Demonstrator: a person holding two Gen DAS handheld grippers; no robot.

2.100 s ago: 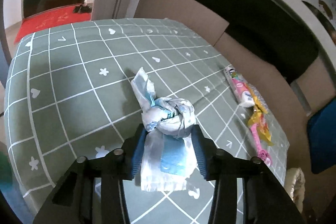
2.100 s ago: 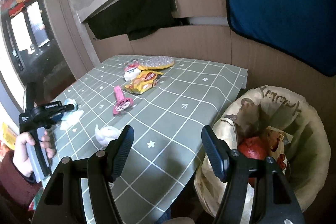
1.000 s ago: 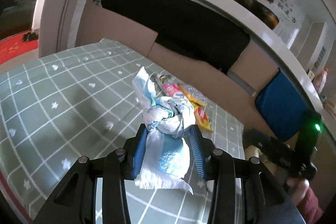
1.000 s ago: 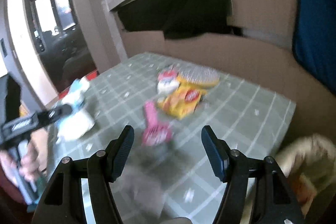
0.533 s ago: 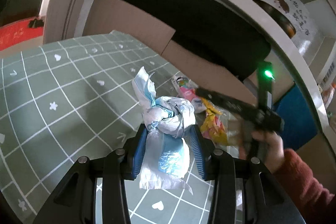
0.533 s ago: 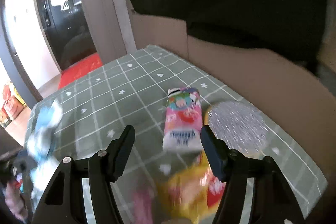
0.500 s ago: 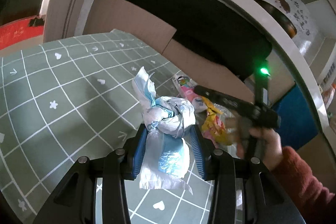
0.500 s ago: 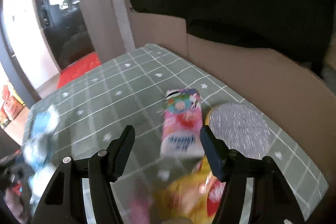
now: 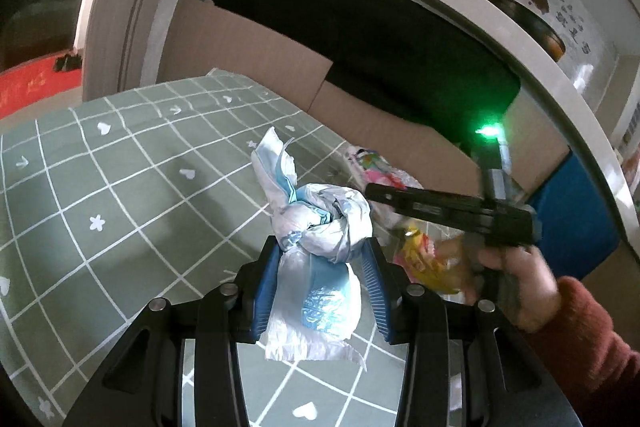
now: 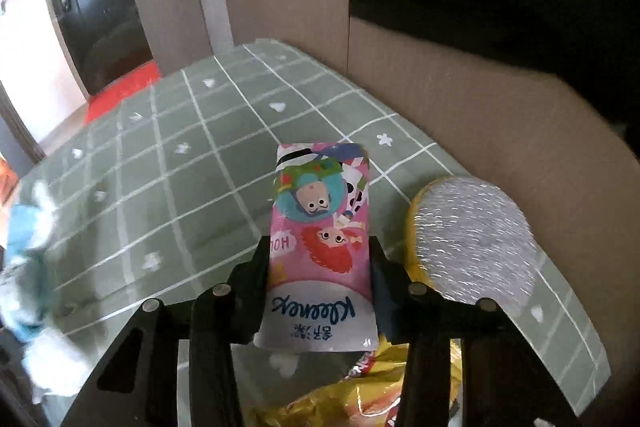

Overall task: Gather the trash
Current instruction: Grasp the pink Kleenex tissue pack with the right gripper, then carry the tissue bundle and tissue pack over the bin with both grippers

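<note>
- Left gripper is squeezing its jaws in tight on one knotted wad of white and blue plastic wrapper; the knot is sticking up past the blue pads and a loose tail is hanging down between the fingers.
- That wad is being held up off the counter, so it's hanging above the green checked cloth, not resting on it.
- Right gripper is sitting with its jaws snug against both long sides of one pink Kleenex tissue pack, the one with cartoon characters printed on it. Looks like it's clamping the pack, which is lying flat on the cloth.
- Just right of the pack, one round scrubby pad, silvery top with a yellow edge, is lying near the counter's far edge, close to the cardboard wall.
- Under the right gripper, yellow snack wrappers are bunched up; can't count them.
- From the left camera, the right hand in a red sleeve is gripping its black tool handle over that same pile.
</note>
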